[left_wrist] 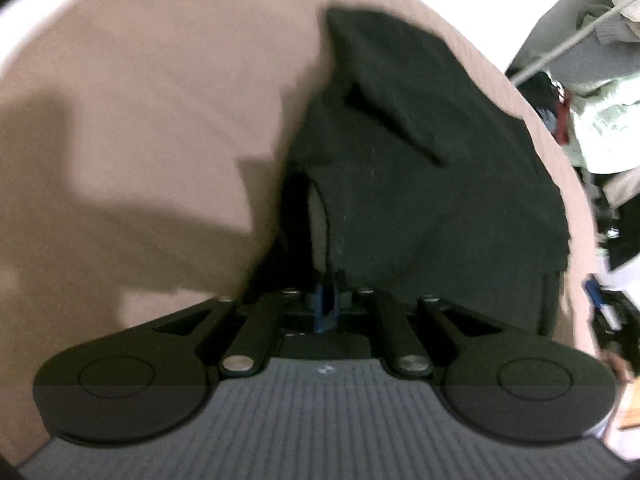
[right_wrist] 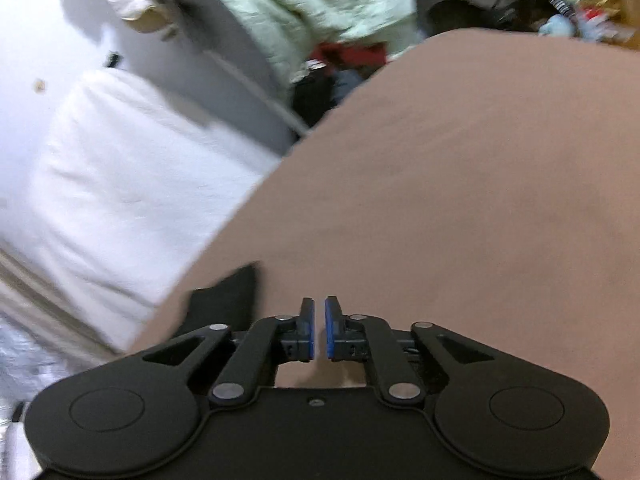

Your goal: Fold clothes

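A dark green-black garment (left_wrist: 420, 168) lies partly folded on the tan sheet (left_wrist: 140, 100), with one flap doubled over near its top. My left gripper (left_wrist: 326, 304) sits at the garment's near edge. Its blue pads are close together and a fold of the cloth runs down between them. In the right wrist view only a corner of the dark garment (right_wrist: 232, 300) shows at the lower left. My right gripper (right_wrist: 319, 328) hovers over the bare tan sheet (right_wrist: 460, 200). A narrow gap separates its blue pads and nothing is between them.
White bedding (right_wrist: 120, 184) lies past the sheet's left edge. A pale green quilted jacket (right_wrist: 312, 12) and mixed clutter (right_wrist: 580, 8) crowd the far side. More clothes and clutter (left_wrist: 600, 128) pile up beyond the sheet's right edge in the left wrist view.
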### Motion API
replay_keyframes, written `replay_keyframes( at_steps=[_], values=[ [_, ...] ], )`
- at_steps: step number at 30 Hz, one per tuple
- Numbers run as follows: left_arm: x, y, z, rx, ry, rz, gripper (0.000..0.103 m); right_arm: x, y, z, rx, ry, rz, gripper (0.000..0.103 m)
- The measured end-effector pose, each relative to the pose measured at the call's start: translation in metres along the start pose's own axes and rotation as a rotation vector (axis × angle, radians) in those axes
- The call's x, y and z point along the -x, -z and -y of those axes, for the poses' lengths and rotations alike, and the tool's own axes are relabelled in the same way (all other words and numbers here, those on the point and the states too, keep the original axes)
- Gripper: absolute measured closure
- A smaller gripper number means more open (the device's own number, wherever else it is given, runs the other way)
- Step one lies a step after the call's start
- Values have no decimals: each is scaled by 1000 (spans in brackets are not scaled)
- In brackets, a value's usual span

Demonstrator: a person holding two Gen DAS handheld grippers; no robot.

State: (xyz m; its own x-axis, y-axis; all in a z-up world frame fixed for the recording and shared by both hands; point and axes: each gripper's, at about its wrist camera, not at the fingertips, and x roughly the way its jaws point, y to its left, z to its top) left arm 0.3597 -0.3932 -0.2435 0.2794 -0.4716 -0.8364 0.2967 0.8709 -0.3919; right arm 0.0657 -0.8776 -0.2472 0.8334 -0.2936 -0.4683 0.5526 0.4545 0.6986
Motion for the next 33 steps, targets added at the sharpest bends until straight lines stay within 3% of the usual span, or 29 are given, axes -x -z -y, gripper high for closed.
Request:
replay_keyframes(
  at_steps=[2, 5, 9, 13, 15, 16, 18, 19, 21, 22, 24, 26, 28, 29, 30, 31, 33],
  values=[
    [9, -3, 2, -65, -68, 59, 71, -2, 3, -12, 40, -26, -23, 49],
    [16, -13, -7, -85, -103, 101, 67, -11, 10, -23, 87, -68, -74, 47],
    [20, -30, -30, -17, -34, 139, 63, -43, 7, -30, 106, -137, -184, 47],
    [-7, -66, -29, -58, 24, 199, 61, -88, -17, -38, 111, -151, -230, 44],
    [-30, -89, -29, -26, 74, 143, 47, -112, -24, -41, 126, -124, -273, 41],
    [-44, -103, -31, 19, 110, 91, 46, -122, -25, -43, 143, -98, -282, 41],
    [-67, -121, -35, 85, 162, 63, 45, -138, -25, -47, 177, -99, -275, 41],
    [-73, -128, -33, 85, 174, 72, 45, -144, -26, -50, 198, -116, -271, 46],
    [-82, -143, -27, 63, 188, 102, 44, -156, -27, -65, 313, -133, -303, 93],
    [-86, -152, -24, 51, 191, 117, 44, -156, -28, -74, 395, -131, -294, 93],
    [-93, -166, -17, 35, 204, 150, 40, -140, -32, -92, 540, -187, -193, 94],
    [-101, -175, -10, 30, 237, 174, 38, -130, -38, -99, 579, -229, -136, 95],
    [-113, -178, -1, 9, 283, 169, 40, -135, -41, -105, 619, -222, -124, 95],
    [-117, -177, 5, -21, 289, 167, 50, -140, -40, -105, 636, -208, -134, 95],
    [-117, -176, 13, -73, 268, 176, 87, -144, -38, -104, 645, -193, -143, 95],
    [-117, -174, 23, -137, 234, 187, 93, -147, -36, -102, 652, -179, -152, 95],
    [-109, -169, 35, -204, 186, 240, 93, -152, -32, -99, 659, -161, -152, 95]
  ],
)
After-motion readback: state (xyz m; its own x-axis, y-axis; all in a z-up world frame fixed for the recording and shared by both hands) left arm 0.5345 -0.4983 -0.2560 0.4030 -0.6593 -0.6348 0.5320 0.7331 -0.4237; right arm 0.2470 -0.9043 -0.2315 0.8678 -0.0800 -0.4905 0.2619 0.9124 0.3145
